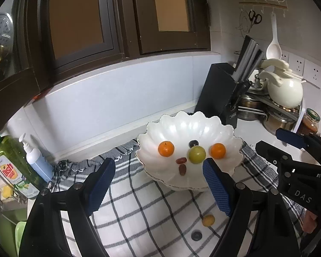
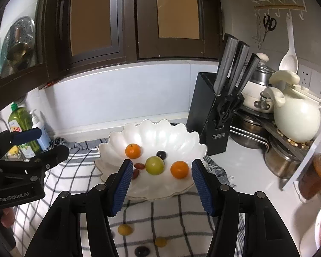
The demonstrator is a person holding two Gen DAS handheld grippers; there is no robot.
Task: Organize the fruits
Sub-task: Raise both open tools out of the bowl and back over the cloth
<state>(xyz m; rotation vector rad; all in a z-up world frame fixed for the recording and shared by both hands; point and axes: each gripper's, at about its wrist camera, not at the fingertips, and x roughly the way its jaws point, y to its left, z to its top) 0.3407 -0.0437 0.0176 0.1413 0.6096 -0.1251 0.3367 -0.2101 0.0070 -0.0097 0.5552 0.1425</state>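
A white scalloped plate (image 1: 229, 162) (image 2: 182, 141) sits on a checked cloth (image 1: 139, 203) (image 2: 171, 214). It holds two oranges (image 1: 166, 148) (image 2: 179, 169), a green fruit (image 1: 196, 154) (image 2: 154, 165), a dark grape (image 1: 193, 143) and two reddish fruits (image 1: 181, 160). Loose on the cloth lie small yellow fruits (image 1: 208, 220) (image 2: 124, 229) and a dark grape (image 2: 141, 251). My left gripper (image 1: 158, 162) (image 2: 47, 143) hovers open before the plate, with nothing between its fingers. My right gripper (image 2: 161, 163) (image 1: 276, 143) is beside it, also open and holding nothing.
A black knife block (image 1: 220, 90) (image 2: 211, 115) stands behind the plate on the right, with pots, a cream kettle (image 2: 295, 115) and a jar (image 2: 316, 175) beyond. Dish soap (image 1: 12, 167) and a pump bottle (image 1: 35, 158) stand at the left by the sink.
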